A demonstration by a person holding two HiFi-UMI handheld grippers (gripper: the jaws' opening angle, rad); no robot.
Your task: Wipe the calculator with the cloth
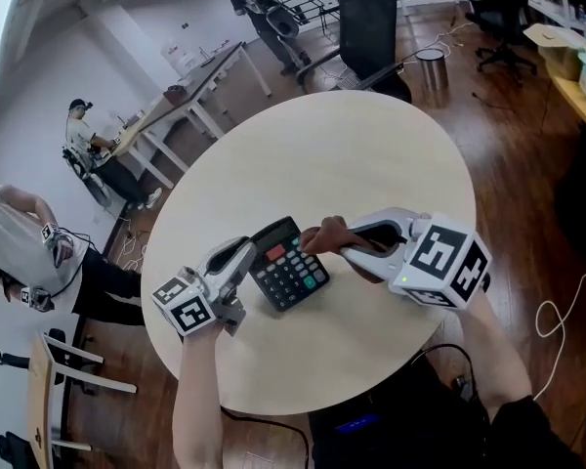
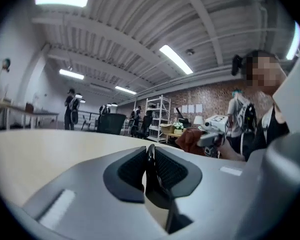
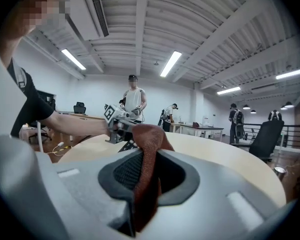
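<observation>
A black calculator (image 1: 288, 267) with coloured keys is near the front of the round beige table (image 1: 322, 154), its left side lifted. My left gripper (image 1: 246, 254) is shut on that left edge; in the left gripper view the thin dark edge (image 2: 150, 156) sits pinched between the pads. My right gripper (image 1: 347, 245) is shut on a brown cloth (image 1: 324, 235), which rests at the calculator's upper right corner. In the right gripper view the cloth (image 3: 147, 149) bulges up between the jaws, with the left gripper (image 3: 121, 126) just beyond it. The left gripper view shows the cloth (image 2: 189, 140) across the table.
A black office chair (image 1: 368, 32) and a metal bin (image 1: 431, 66) stand beyond the table's far edge. Desks (image 1: 190, 91) and seated people are to the left. A white cable (image 1: 557, 311) lies on the wooden floor at the right.
</observation>
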